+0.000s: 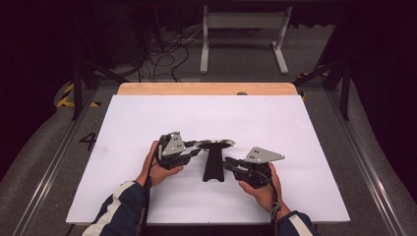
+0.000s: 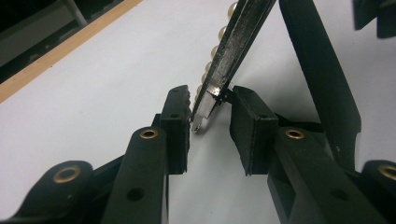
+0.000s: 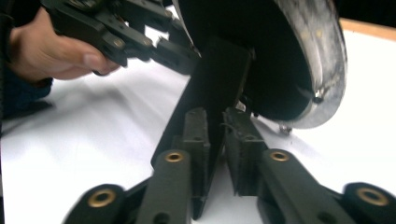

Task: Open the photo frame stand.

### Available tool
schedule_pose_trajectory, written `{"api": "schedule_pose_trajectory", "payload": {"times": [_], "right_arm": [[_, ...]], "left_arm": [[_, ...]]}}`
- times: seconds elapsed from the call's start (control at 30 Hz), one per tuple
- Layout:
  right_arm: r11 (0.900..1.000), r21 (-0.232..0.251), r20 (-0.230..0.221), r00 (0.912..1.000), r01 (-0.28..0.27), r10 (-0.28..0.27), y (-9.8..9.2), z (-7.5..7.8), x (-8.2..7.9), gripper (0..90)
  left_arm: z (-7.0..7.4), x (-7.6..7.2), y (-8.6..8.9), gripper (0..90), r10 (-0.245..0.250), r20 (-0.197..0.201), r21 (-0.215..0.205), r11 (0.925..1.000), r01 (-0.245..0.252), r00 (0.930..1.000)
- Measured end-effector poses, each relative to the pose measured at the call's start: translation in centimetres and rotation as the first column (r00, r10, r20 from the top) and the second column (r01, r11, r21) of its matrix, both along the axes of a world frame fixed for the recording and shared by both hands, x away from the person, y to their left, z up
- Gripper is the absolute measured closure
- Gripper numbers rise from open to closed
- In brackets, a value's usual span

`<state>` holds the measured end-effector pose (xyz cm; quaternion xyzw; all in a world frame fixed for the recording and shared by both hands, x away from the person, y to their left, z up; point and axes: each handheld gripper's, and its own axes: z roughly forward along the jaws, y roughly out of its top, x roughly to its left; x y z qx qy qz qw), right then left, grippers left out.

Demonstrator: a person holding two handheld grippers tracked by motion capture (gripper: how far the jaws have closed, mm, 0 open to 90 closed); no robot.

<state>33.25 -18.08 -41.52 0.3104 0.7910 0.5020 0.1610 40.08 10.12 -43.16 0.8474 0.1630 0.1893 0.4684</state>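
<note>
A black stand [image 1: 214, 167] with a tapered upright stem sits mid-table and carries a round silver-rimmed disc [image 1: 215, 144] on top. My left gripper [image 1: 199, 146] reaches in from the left. In the left gripper view, my left gripper [image 2: 210, 121] has its pads on the disc's silver rim [image 2: 233, 42], which is lined with pale beads [image 2: 217, 51]. My right gripper [image 1: 227, 164] comes from the right at the stem. In the right gripper view, my right gripper [image 3: 215, 135] has its jaws closed on the edge of the thin black stem [image 3: 217, 74], under the disc [image 3: 322, 56].
The white table top [image 1: 147, 123] has a wooden strip [image 1: 206, 88] along its far edge. Beyond the table are floor cables [image 1: 162, 59] and a grey frame [image 1: 243, 29]. Metal rails [image 1: 359, 147] run beside the table.
</note>
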Motion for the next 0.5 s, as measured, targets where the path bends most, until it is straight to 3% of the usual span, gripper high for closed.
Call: {"api": "schedule_pose_trajectory", "payload": {"times": [0.13, 0.5], "right_arm": [[1.000, 0.007, 0.036, 0.9993, 0.005, -0.005, 0.4, 0.4, -0.4, 89.7], [1.000, -0.014, 0.059, 0.9982, -0.002, 0.003, 2.8, 0.2, -1.0, 90.0]], "left_arm": [[-0.3, 0.3, -0.2, 67.6, -0.001, -0.007, 0.003, 1.0000, 0.001, 1.0000], [-0.8, 0.7, -0.6, 69.0, 0.011, -0.028, -0.002, 0.9999, -0.011, 0.9995]]}}
